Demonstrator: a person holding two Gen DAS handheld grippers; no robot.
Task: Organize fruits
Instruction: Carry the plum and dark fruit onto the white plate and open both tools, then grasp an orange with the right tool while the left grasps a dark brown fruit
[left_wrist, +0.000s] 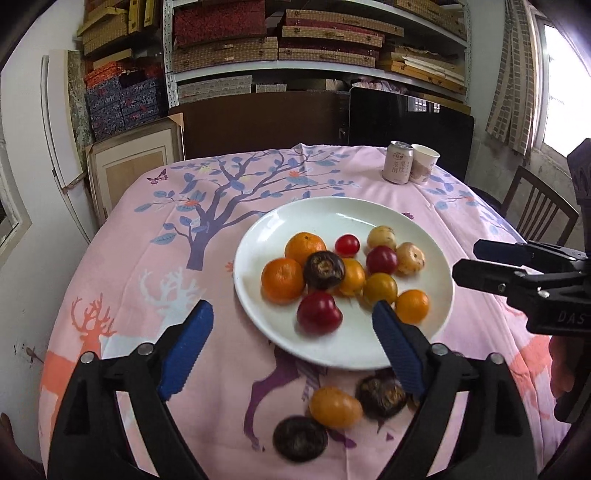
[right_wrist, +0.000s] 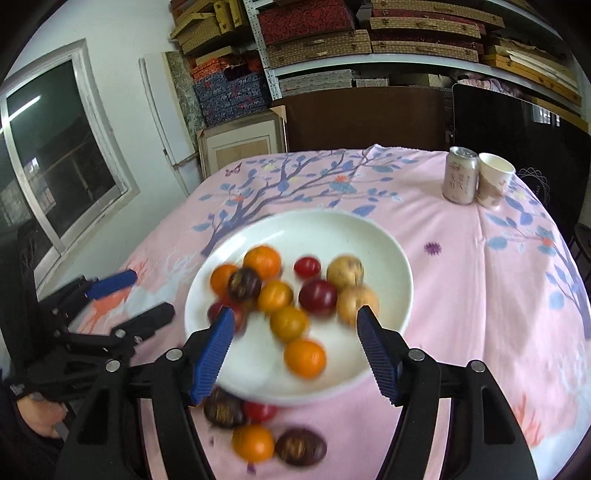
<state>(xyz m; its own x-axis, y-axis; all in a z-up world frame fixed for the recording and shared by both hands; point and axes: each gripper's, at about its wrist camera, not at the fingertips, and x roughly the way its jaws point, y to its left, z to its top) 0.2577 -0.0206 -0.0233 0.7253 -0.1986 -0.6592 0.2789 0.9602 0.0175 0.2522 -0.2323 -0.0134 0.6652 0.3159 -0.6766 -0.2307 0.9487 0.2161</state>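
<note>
Room: shelves (left_wrist: 314, 44) full of woven and cloth-covered boxes stand behind the desk.
Desk: round, under a soft pink cloth (left_wrist: 147, 258) printed with a tree, blue leaves and deer.
Plate: a smooth, round white plate (left_wrist: 295, 218) sits near the middle of the desk.
Fruits on the plate: round orange fruits (left_wrist: 282, 278), shiny dark red ones (left_wrist: 319, 313), a small red one (left_wrist: 347, 244), two bumpy pale yellow ones (left_wrist: 410, 257) and one dark brown wrinkly one (left_wrist: 324, 269), all bunched close together.
Fruits off the plate: on the cloth just at the near rim lie an orange one (left_wrist: 335, 407) and two dark brown rough ones (left_wrist: 300, 438); the right wrist view also shows a small red one (right_wrist: 260, 411) there.
Can and cup: a shiny can (left_wrist: 398, 162) and a paper cup (left_wrist: 424, 163) stand touching at the far edge.
Left tongs (left_wrist: 293, 325): spread wide apart, ridged blue pads, holding nothing, over the near rim of the plate.
Right tongs (right_wrist: 295, 328): about half spread, holding nothing, over the plate's near side; this view is blurry.
</note>
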